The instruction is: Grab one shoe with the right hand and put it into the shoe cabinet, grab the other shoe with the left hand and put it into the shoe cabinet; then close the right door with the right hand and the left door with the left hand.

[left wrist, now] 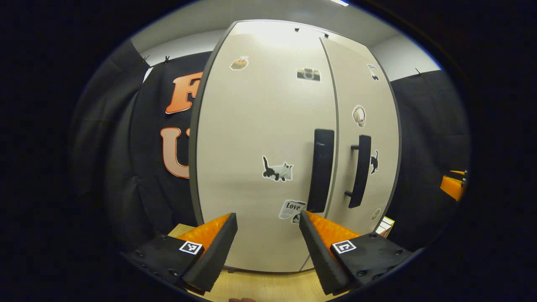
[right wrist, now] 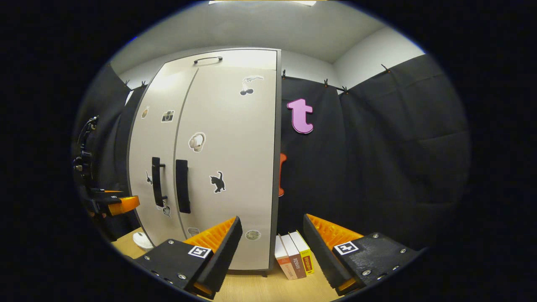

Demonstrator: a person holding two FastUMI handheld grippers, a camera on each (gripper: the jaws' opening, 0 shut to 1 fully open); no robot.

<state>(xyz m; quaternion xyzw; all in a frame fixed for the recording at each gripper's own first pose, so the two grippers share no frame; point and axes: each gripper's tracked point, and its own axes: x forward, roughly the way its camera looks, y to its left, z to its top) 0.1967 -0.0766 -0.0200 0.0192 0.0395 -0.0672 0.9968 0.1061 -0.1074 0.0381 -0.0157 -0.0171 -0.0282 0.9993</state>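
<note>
The pale shoe cabinet [left wrist: 260,138] stands upright on the wooden table with both doors flush and shut. Its left door [left wrist: 251,105] carries a black handle [left wrist: 321,170], and the right door [left wrist: 361,84] has a matching handle [left wrist: 360,171]. My left gripper [left wrist: 267,218] is open, close in front of the left door's lower part, nothing between its fingers. In the right gripper view the cabinet [right wrist: 226,147] sits left of centre. My right gripper [right wrist: 272,220] is open and empty, aimed past the cabinet's right edge. The left gripper [right wrist: 113,204] appears at the far left there.
Three books [right wrist: 293,256] stand on the wooden table [right wrist: 260,287] just right of the cabinet. A small white object [right wrist: 142,240] lies on the table by the cabinet's left front. Black cloth walls surround the booth. The other gripper [left wrist: 453,186] peeks in at the left gripper view's far right.
</note>
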